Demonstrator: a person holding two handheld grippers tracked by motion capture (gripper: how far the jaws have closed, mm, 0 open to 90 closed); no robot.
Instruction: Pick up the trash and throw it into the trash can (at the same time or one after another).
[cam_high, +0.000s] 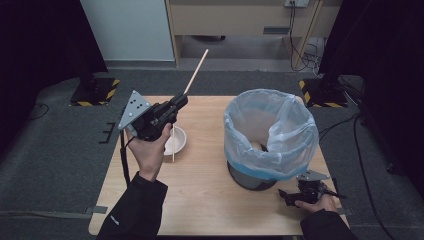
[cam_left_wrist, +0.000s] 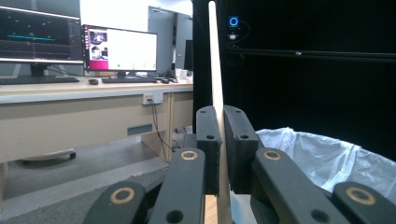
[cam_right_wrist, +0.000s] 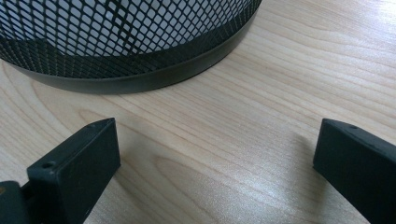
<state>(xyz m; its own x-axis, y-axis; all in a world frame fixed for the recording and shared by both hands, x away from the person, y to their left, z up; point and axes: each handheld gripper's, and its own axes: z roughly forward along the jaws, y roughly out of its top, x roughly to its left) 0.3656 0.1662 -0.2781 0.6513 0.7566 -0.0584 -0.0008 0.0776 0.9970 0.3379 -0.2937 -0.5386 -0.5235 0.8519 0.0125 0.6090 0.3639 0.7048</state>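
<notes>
One thin wooden stick (cam_high: 196, 71) was the thing in hand, pinched btwn the jaws of the left gripper (cam_high: 181, 99), which were shut on it w/ no gap showing in the left gripper view. It stuck out well past the jaw tips, up and away over the far edge of the table (cam_high: 200, 195); its lower end (cam_high: 173, 145) ran down behind the hand, over the small white bowl (cam_high: 178, 141). Couldn't tell if that end touched the bowl.

Left hand (cam_high: 149, 150) held the gripper raised above the table's left half, bowl just beneath it. To the right stood a black mesh bin (cam_high: 250, 179) lined w/ a clear bag (cam_high: 280, 130), something pale lying in the bottom, too small to name.

Right gripper (cam_high: 287, 194) rested low at the near right corner, just beside the bin's base. Its jaws stood wide apart w/ nothing btwn them, only bare wood grain and the mesh wall (cam_right_wrist: 116, 42) ahead in the right gripper view.

Risks, as a guess: the stick was long and gripped at one narrow spot, so it could pivot or slip in the pads if swung fast. If it was headed for the bin, the far end could catch the bag's rim and drag the liner, or tip the bowl on the way out.
</notes>
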